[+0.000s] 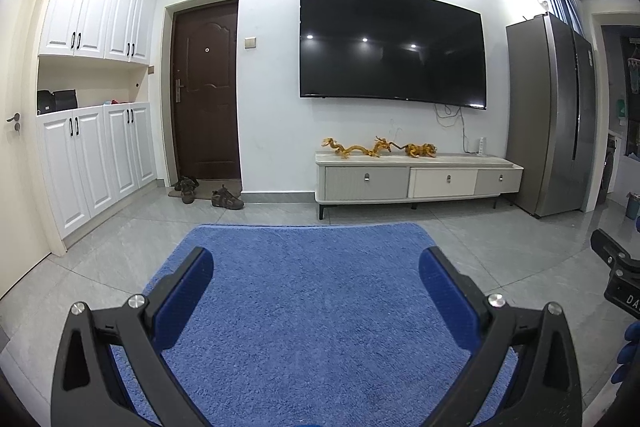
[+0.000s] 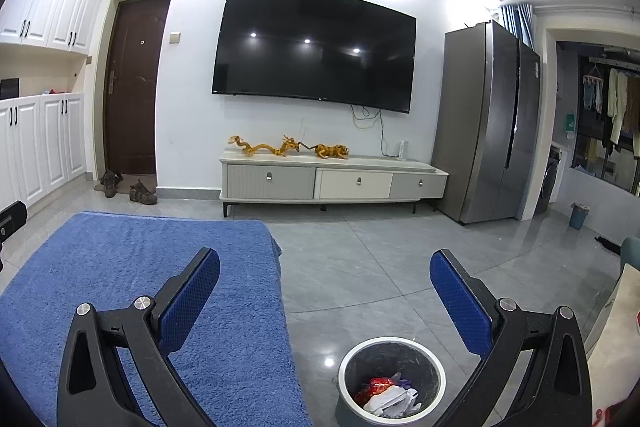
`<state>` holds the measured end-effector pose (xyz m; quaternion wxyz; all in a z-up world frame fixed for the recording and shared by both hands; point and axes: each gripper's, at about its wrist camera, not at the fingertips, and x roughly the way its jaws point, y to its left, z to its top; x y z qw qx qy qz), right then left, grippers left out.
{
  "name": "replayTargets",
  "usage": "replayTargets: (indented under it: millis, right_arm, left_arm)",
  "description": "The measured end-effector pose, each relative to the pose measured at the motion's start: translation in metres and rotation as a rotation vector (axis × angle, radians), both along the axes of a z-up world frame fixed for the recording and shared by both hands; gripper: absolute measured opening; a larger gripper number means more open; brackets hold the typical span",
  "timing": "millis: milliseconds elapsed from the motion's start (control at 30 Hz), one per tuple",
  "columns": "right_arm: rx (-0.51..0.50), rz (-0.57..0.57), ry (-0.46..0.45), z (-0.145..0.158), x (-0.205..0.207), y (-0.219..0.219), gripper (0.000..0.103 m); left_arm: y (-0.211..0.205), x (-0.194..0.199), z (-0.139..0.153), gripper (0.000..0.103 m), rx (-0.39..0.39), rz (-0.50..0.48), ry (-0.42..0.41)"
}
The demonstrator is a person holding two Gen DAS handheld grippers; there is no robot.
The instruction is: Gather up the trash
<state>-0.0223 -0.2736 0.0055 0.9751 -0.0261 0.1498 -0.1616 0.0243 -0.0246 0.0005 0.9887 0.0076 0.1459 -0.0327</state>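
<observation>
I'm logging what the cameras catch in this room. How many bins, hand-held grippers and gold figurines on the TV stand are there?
Bins: 2 (grey bin, small blue bin)
Hand-held grippers: 2 (left, right)
Gold figurines: 3 ()
Total: 7

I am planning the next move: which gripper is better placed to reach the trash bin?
Right. The trash bin lies just below the open right gripper; the left gripper sees only blue rug.
</observation>
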Motion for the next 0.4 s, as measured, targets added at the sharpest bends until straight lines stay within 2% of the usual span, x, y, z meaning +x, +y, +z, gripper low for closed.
replayTargets:
  millis: [400]
  right_arm:
    - [0.002,0.003,0.006,-0.0005,0.0000,-0.0009,0.103]
  left_arm:
    - [0.0023,0.0018,-0.0013,0.103,-0.002,0.000,0.005]
